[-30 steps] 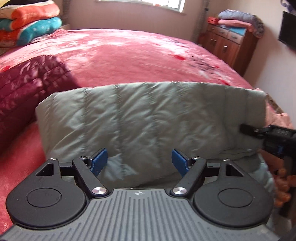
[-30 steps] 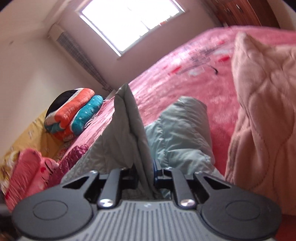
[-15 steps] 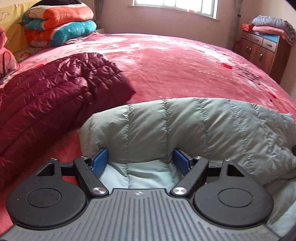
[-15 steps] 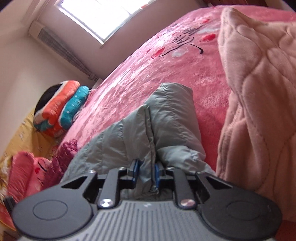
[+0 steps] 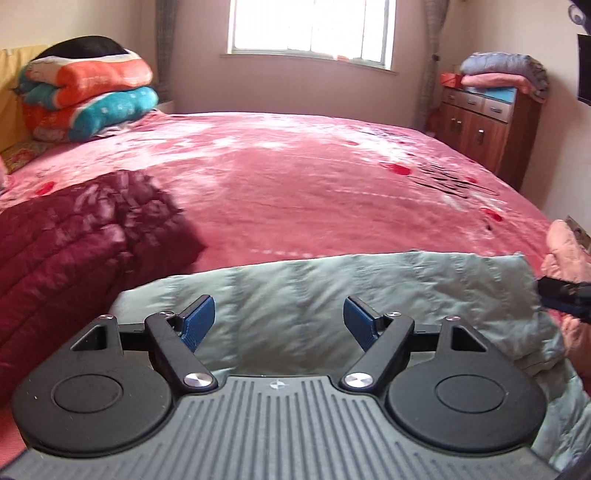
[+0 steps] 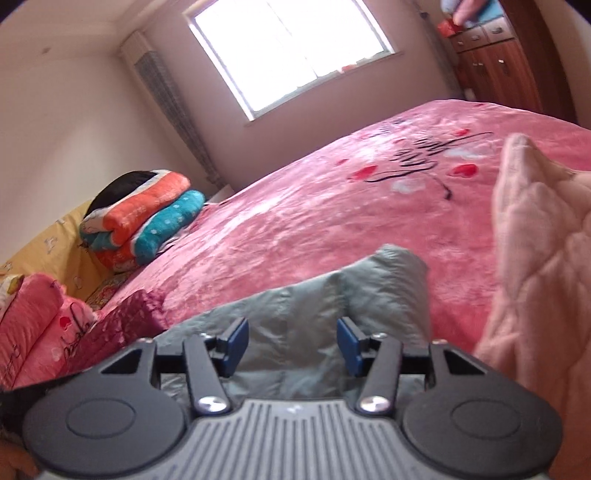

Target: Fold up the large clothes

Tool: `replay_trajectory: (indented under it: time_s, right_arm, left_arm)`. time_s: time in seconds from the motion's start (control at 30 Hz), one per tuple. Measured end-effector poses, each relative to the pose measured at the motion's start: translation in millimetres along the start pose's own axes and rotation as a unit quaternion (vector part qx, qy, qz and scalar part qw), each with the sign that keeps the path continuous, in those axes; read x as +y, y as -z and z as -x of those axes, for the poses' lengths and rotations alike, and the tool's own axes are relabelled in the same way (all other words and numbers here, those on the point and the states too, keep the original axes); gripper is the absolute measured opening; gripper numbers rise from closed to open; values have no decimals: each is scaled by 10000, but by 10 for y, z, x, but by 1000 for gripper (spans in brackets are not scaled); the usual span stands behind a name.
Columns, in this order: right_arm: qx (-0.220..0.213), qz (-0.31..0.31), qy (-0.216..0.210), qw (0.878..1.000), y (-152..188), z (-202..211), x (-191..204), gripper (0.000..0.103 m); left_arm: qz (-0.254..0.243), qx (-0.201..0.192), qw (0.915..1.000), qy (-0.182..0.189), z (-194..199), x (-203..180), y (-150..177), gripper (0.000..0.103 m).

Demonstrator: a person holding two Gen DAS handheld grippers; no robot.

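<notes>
A bedroom with one bright window (image 5: 312, 31) holds a wide bed (image 5: 314, 177) under a pink plush cover, and a wooden dresser (image 5: 487, 125) stands by the far wall with a few folded blankets on top. The pale green down jacket (image 5: 332, 295) lies folded at the near edge of the bed, a maroon quilted jacket (image 5: 70, 251) just beside it on the left. The left gripper (image 5: 279, 319) hovers over the green jacket, blue pads apart and gripping nothing. The right gripper (image 6: 291, 341) has just been opening; its pads stand apart, the fabric lying loose below them (no pinch). One rolled orange-and-teal blanket bundle (image 6: 144, 218) sits at the head of the bed. Only the right wrist view shows the pink printed pillows (image 6: 33, 328) and the full spread of a peach quilted garment (image 6: 543, 295); the left wrist view alone shows the right gripper's tip from outside.
</notes>
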State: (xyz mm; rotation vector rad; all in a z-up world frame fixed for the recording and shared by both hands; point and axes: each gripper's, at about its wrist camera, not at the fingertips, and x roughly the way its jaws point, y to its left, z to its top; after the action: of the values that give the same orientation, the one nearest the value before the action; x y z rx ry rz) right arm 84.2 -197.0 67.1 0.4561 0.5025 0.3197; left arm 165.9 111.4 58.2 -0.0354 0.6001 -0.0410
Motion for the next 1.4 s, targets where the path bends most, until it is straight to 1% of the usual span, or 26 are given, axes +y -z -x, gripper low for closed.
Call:
replay_trajectory:
  time_s: [0.1, 0.17, 0.23, 0.4, 0.67, 0.87, 1.13, 1.27, 1.37, 1.4]
  right_arm:
    - [160, 242, -99, 9995, 40, -152, 126, 53]
    - [288, 323, -93, 9990, 66, -250, 157, 52]
    - [407, 416, 16, 9983, 88, -340, 174, 52]
    - [816, 506, 266, 9950, 143, -545, 130, 52]
    - [1145, 865, 521, 9883, 276, -721, 165, 52]
    - [1165, 1031, 595, 9860, 329, -784, 172, 52]
    - [1112, 1169, 632, 9849, 370, -793, 190, 52]
    - [1070, 1193, 642, 9850, 374, -769, 204, 52]
    - [1020, 1188, 632, 9856, 376, -740, 213, 55]
    - [1009, 1173, 618, 9860, 369, -725, 220, 59]
  left_arm:
    - [-48, 54, 9999, 116, -142, -203, -11, 94]
    - [-100, 108, 9998, 97, -275, -300, 5, 93]
    - [-123, 160, 9998, 32, -369, -360, 46, 93]
    - [-161, 200, 9996, -81, -551, -395, 138, 94]
    - [-155, 228, 9995, -157, -607, -385, 262, 96]
    - [-148, 130, 9996, -185, -704, -405, 321, 97]
    - [-152, 17, 9996, -217, -655, -450, 425, 98]
    - [-107, -15, 9997, -230, -588, -450, 419, 98]
    - [-1, -8, 9997, -231, -516, -429, 391, 97]
    - [52, -16, 9997, -226, -477, -424, 379, 97]
